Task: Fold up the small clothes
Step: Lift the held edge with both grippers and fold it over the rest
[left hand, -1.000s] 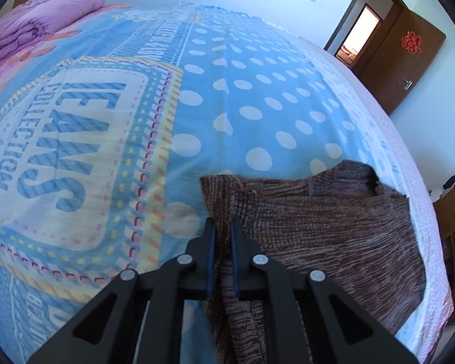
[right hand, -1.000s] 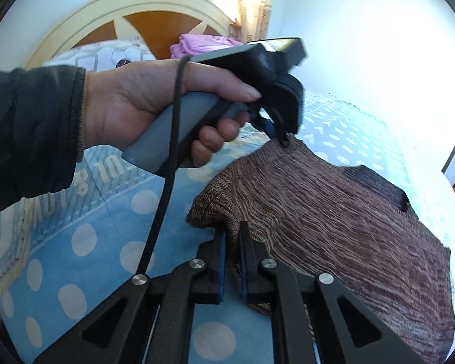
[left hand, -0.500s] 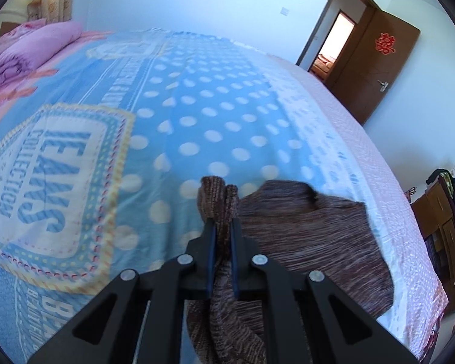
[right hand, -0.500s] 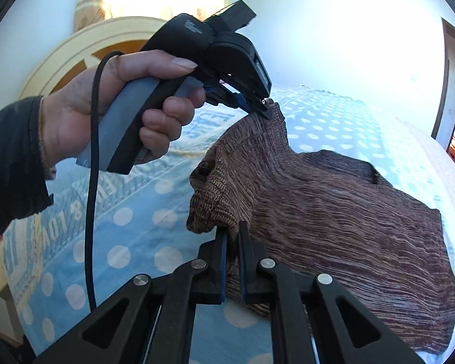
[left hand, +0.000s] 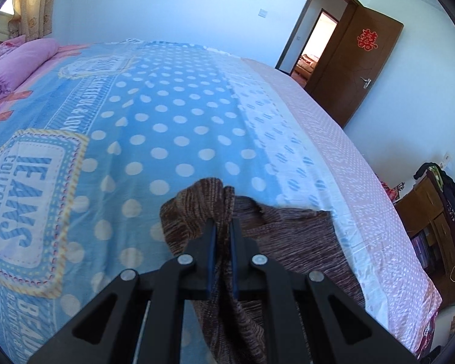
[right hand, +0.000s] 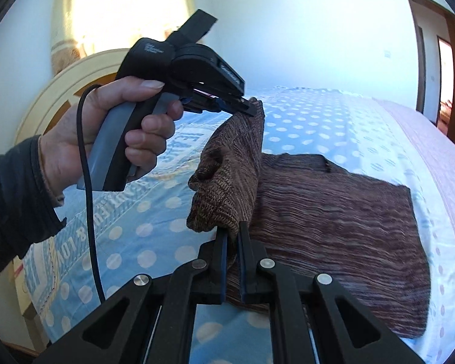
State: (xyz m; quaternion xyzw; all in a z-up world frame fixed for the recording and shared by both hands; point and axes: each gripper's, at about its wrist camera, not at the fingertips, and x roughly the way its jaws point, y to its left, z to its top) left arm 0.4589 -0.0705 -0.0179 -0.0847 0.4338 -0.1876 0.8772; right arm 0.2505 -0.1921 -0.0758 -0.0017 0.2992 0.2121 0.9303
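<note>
one sweater point(right hand: 333, 212), two grippers point(right hand: 231, 242), one bed point(left hand: 182, 127)

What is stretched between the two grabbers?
A raised edge of the brown sweater spans from the left gripper to the right gripper, both pinching it; the right wrist view shows this.

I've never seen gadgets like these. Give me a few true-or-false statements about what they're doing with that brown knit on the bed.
1. Both grippers, left and right, have their jaws shut on the brown knit garment. True.
2. The whole garment hangs in the air. False: one edge is lifted; the rest lies on the bedspread.
3. The bedspread is plain white. False: blue with pale dots.
4. The door stands open. True.
</note>
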